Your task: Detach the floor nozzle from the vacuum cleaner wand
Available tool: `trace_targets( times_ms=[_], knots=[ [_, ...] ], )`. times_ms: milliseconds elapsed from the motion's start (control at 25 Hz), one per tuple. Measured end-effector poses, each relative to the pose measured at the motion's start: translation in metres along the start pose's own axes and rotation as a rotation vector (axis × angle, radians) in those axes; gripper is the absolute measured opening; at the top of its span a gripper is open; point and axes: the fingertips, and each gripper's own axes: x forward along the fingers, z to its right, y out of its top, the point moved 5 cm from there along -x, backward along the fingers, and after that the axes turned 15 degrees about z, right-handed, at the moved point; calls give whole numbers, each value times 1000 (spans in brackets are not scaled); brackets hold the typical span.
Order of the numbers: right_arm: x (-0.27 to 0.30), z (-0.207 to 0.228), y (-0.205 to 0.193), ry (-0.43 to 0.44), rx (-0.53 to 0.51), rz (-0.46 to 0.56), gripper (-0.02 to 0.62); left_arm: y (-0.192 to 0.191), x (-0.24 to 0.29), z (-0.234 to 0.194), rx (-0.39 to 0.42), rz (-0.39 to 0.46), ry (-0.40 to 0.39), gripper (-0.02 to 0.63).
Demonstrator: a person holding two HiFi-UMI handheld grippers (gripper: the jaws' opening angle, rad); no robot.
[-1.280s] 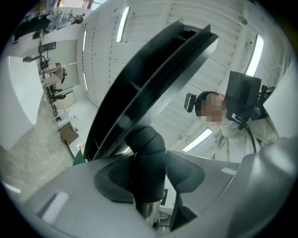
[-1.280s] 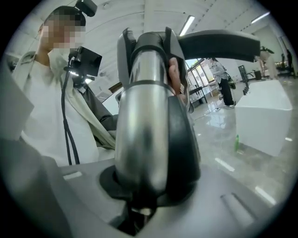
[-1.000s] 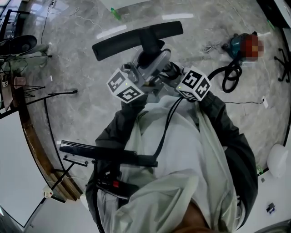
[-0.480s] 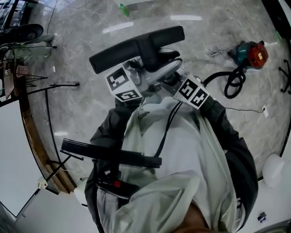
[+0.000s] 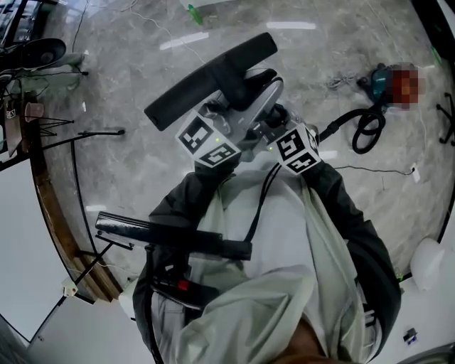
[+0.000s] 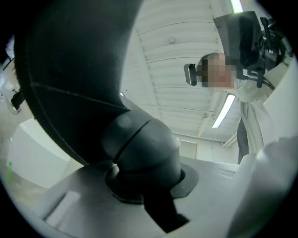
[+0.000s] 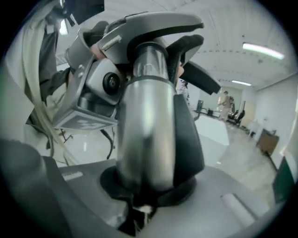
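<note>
In the head view the black floor nozzle [image 5: 210, 71] is held up above the marble floor, its long head slanting up to the right. Its rounded neck [image 6: 139, 148] fills the left gripper view, and my left gripper [image 5: 231, 106] is shut on that neck from the left. The silver wand [image 7: 149, 116] runs down from the neck. My right gripper [image 5: 274, 117] is shut on the wand just below the joint. In the right gripper view the left gripper [image 7: 100, 81] shows at the upper left, close by.
A teal and red machine [image 5: 387, 78] with a black hose [image 5: 364, 128] lies on the floor at the right. A long black bar [image 5: 170, 238] on a stand is near my body. Thin stands [image 5: 78, 138] are at the left, a green bottle [image 5: 190, 13] far off.
The nozzle head has tilted, right end up and left end down. Both marker cubes have shifted lower and closer together.
</note>
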Motion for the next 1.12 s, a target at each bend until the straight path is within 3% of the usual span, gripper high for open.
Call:
trace_targets(
  times_ms=[80,120,200,320,400,440,520,760,840,880,960,1120],
  knots=[
    [1,4,2,-44,-42,0,77,4,1,0,-7,18,-27,71],
    [0,3,3,-7,-40,7,77,5,1,2,-16,17,-67,71],
    [-6,-5,4,180,19,58,80,5,4,13,-47,0,-191,71],
    [-28,-23,3,595,191,124,80,1,8,36,-148,-18,-411,72],
    [-39,-28,2,760,296,100,80,-4,10,38,-216,-15,-435,74],
    [-39,-27,1,773,328,79,80,-7,11,33,-238,-8,-405,74],
    [-33,-22,0,678,319,44,78,-8,9,20,-248,6,-330,72],
    [-10,1,14,11,54,12,77,10,16,6,-110,-27,-146,71],
    [-4,3,17,-70,13,-5,77,15,15,2,-81,-29,-114,71],
    [-3,1,17,-57,8,-12,77,17,13,3,-75,-29,-126,71],
    [-3,-8,17,67,26,1,79,19,9,10,-80,-29,-198,71],
    [-21,-37,16,497,124,55,80,17,-3,42,-150,-26,-467,72]
  ],
)
